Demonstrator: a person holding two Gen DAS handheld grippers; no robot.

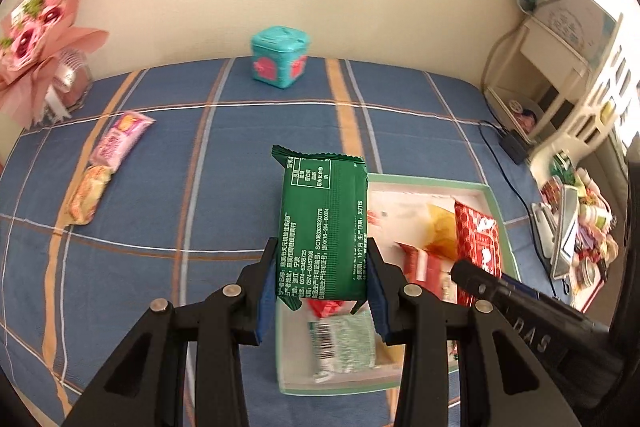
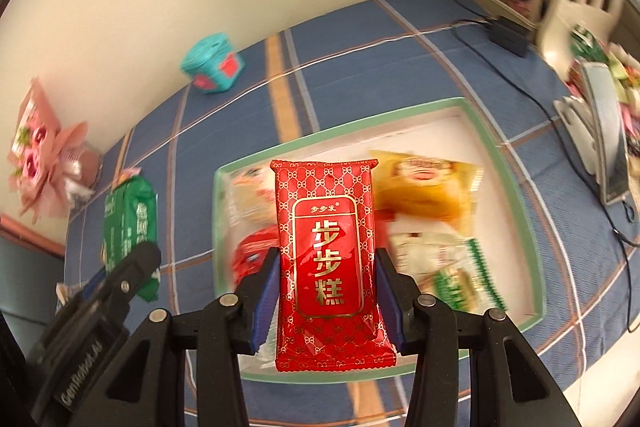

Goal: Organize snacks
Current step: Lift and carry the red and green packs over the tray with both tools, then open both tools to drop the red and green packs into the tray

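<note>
Drop-off step, both hands loaded. Left claw clenched on green pack, held above the near-left edge of the tray on the bed. Right claw grips red pack over the tray. Next, likely: lower, release inside. Pink pack and yellow pack lie well apart, not yet collected.

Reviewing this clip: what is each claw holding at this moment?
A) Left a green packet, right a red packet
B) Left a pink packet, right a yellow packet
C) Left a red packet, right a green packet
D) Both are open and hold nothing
A: the left claw is shut on the green packet, and the right claw is shut on the red packet, both above the tray.
</note>
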